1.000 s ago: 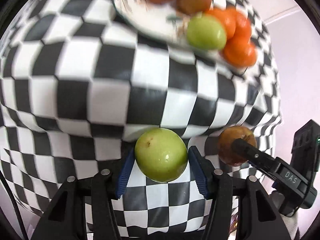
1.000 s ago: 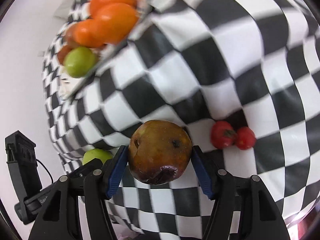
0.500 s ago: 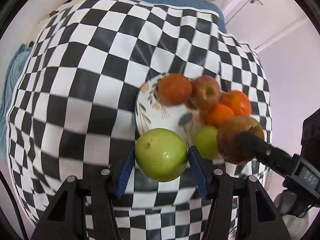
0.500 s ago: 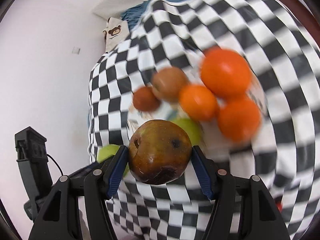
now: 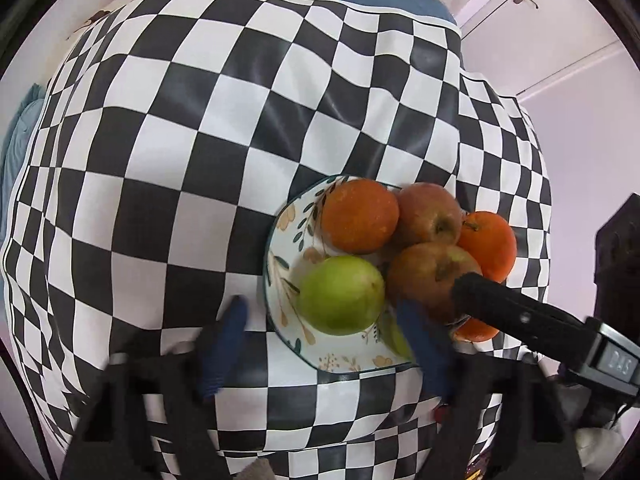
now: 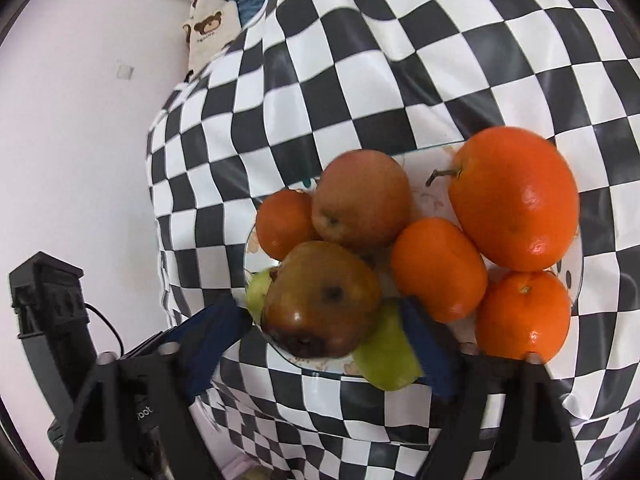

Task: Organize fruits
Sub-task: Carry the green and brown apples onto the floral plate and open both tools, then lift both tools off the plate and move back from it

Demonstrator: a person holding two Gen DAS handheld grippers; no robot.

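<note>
Left wrist view: both tools now hang over the plate, where a second ago each carried a fruit above bare cloth.
Cloth: checkered tablecloth (image 5: 168, 184) fills most of both views, largest thing in frame.
Plate: flowered plate (image 5: 280, 256) sits lower right of centre in the left view, lower centre in the right view; it was at the top edge a second ago.
Pile: oranges (image 6: 516, 200) and a red apple (image 6: 360, 200) crowd the plate's right and upper parts.
Green fruit: green apple (image 5: 340, 296) now lies on the plate's lower left part, no longer between the pads.
Brown fruit: bruised apple (image 6: 320, 300) rests on the plate's near edge against the pile, half over a second green fruit.
Left gripper (image 5: 324, 344): jaws have just been opening; pads stand clear either side of the green apple, nothing gripped.
Right gripper (image 6: 324, 344): jaws have just been opening; pads spread apart from the bruised apple, nothing gripped.
Meaning: both fruits look delivered at once; two pieces fewer remain off the plate.
Risk: the bruised apple sits on the rim and may roll off.
</note>
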